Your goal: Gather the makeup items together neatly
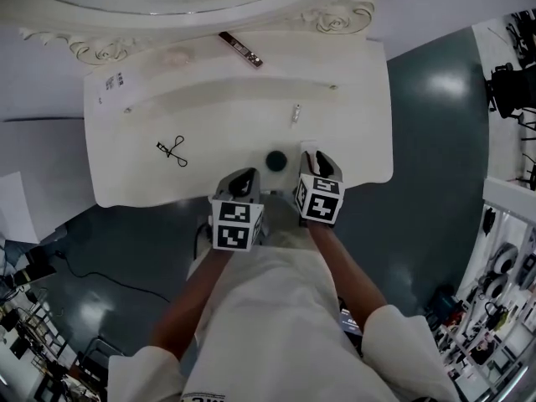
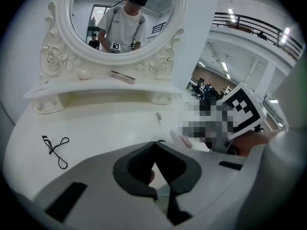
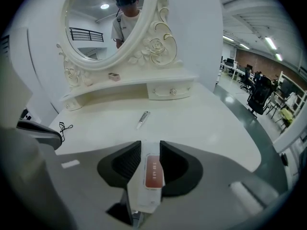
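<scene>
My right gripper [image 3: 150, 145] is shut on a white tube with a red label [image 3: 152, 176], which stands lengthwise between the pads. In the head view this gripper [image 1: 316, 159] is over the front right of the white dressing table [image 1: 134, 182]. My left gripper [image 2: 154, 145] has its jaw tips touching; it [image 1: 244, 178] sits just left of a dark round compact [image 1: 275, 159]. A black eyelash curler [image 1: 172, 151] lies at the left. A slim silver tube [image 1: 296, 114] lies in the middle. A long patterned palette [image 1: 241, 49] rests on the raised shelf.
An ornate oval mirror [image 2: 125, 13] rises behind the shelf [image 2: 96, 86], which has small drawers [image 3: 170, 91]. A small pale round thing [image 2: 84, 74] sits on the shelf's left. The table's curved front edge [image 1: 251, 198] is close to the person's body. Grey floor surrounds it.
</scene>
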{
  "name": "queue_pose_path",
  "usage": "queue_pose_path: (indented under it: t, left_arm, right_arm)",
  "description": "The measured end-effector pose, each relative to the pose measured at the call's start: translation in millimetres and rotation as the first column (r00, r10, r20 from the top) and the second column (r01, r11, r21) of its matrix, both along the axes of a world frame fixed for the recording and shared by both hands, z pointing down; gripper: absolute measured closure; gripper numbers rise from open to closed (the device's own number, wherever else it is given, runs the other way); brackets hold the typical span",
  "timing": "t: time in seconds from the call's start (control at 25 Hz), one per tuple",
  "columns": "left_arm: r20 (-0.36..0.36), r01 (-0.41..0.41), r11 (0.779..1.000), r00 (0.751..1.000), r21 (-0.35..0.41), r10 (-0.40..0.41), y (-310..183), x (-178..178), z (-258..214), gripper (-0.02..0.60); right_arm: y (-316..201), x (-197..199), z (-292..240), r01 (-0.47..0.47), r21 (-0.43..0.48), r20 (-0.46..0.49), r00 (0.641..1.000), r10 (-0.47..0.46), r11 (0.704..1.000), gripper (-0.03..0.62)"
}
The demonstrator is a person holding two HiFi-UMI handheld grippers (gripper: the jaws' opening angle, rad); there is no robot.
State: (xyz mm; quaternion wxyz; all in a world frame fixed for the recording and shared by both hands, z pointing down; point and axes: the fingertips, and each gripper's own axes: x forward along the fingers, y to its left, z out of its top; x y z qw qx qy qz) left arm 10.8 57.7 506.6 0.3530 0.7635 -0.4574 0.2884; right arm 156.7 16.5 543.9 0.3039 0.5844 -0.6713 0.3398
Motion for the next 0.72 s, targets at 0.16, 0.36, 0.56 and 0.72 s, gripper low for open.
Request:
queue_pose_path:
  t: [0.16,0.36,0.56,0.72]
  left_arm:
    - [0.002,0.0,1.0,1.0,-0.003,0.0,0.8,-4.2,0.5,0.572]
    - [0.01,0.001,1.0,1.0,-0.01,-0.001,-1.9,-11.9,3.4,0.572]
    - [0.009,0.007,1.0,1.0,-0.015,-0.007,-6.6,-15.1,3.3,0.572]
    - [0.009,0.001,1.0,1.0,-0.022,-0.001,-9.9,-14.7,5.9,0.572]
  right_arm:
    - [-7.0,-5.4,-1.4,0.005,0.014,0.014,1.0,-0.006,1.0,0.47]
    - [-13.1,-10.6,-0.1,0.02,0.015,0.016,1.0,-0.02,1.0,0.468]
    - [-23.4,-15.7,0.0,0.015,0.011,0.028,0.999,-0.016,1.0,0.467]
    - [-32.6,-21.3,1.8,0.013,0.009,0.038,0.999,-0.013,1.0,0.467]
